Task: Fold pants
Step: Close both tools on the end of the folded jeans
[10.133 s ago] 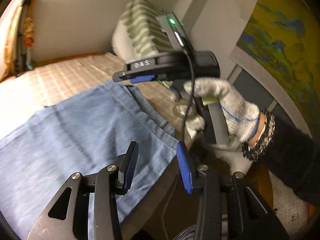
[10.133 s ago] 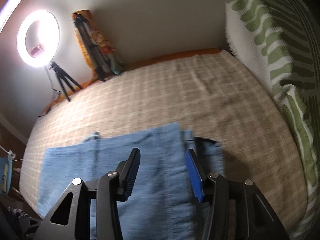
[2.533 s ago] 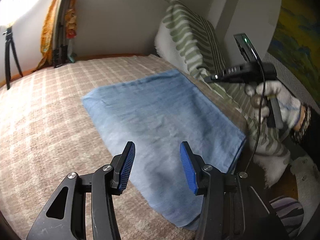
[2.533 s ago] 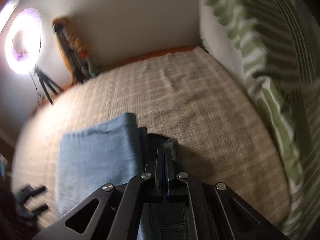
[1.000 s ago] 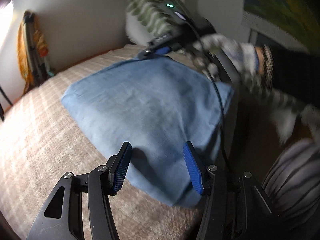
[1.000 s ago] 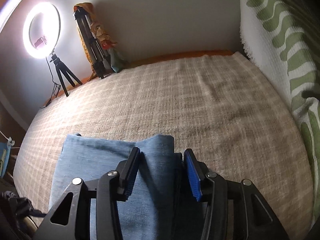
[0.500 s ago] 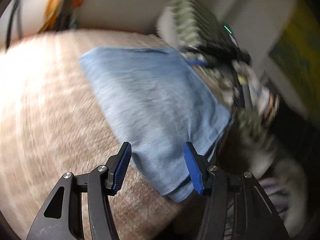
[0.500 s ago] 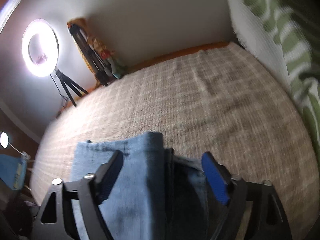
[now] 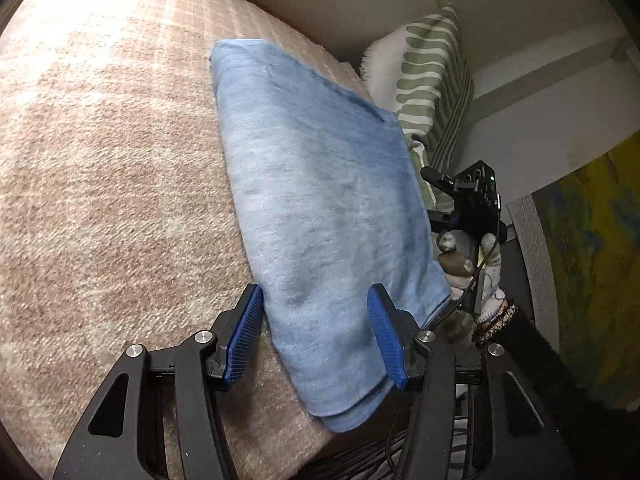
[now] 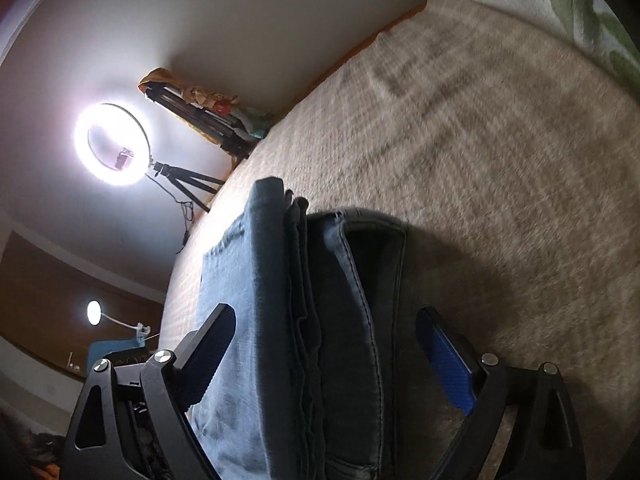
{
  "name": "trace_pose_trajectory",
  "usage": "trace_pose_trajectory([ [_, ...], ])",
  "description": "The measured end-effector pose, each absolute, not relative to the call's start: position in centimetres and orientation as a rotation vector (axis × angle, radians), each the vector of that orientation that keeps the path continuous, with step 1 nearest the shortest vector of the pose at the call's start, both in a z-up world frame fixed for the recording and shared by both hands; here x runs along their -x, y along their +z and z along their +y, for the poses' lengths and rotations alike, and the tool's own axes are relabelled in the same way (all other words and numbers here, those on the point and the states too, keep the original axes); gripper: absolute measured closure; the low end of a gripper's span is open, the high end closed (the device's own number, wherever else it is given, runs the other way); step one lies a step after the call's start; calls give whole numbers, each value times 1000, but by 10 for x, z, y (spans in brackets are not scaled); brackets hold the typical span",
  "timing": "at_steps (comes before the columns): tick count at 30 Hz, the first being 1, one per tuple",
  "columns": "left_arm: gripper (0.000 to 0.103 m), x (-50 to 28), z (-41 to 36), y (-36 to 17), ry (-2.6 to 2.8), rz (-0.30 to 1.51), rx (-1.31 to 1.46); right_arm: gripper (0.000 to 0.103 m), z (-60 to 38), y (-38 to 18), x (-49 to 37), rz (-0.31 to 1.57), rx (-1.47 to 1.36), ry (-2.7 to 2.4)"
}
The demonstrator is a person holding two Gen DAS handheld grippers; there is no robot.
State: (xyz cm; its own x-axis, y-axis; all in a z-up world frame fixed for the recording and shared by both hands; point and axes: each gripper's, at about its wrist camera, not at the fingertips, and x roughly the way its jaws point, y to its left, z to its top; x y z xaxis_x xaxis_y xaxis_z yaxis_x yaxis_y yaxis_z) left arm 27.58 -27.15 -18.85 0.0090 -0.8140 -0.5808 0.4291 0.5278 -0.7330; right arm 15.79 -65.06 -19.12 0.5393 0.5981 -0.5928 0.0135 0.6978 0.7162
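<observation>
The blue denim pants (image 9: 320, 200) lie folded in a neat rectangle on the beige checked bed cover (image 9: 100, 160). My left gripper (image 9: 316, 336) is open, its blue pads on either side of the pants' near end, just above it. My right gripper (image 10: 332, 352) is open wide, low over the stacked folded edge of the pants (image 10: 320, 320), where the layers and waistband show. The right gripper (image 9: 468, 204) also shows in the left wrist view, held in a gloved hand off the pants' right edge.
A green-and-white striped pillow (image 9: 432, 92) stands against the wall beyond the pants. A lit ring light on a tripod (image 10: 114, 146) and folded tripods (image 10: 208, 120) stand at the bed's far side. The bed edge (image 9: 320, 448) drops off near my left gripper.
The right gripper, shut on the pants 2.5 s ago, has opened wide and tilted low over the folded edge. My left gripper has swung left; the pants now lie flat and still.
</observation>
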Motion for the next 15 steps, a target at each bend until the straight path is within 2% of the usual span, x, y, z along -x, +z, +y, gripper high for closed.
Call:
trace_pose_trajectory([
  [5,45,-280,-280,-186,-1026,1202,385,8,-647,-197,-161,915,-779,489],
  [15,43,-283,-283,-186,-1044,1189,390,8,-607,-194,-186,930,-673,562],
])
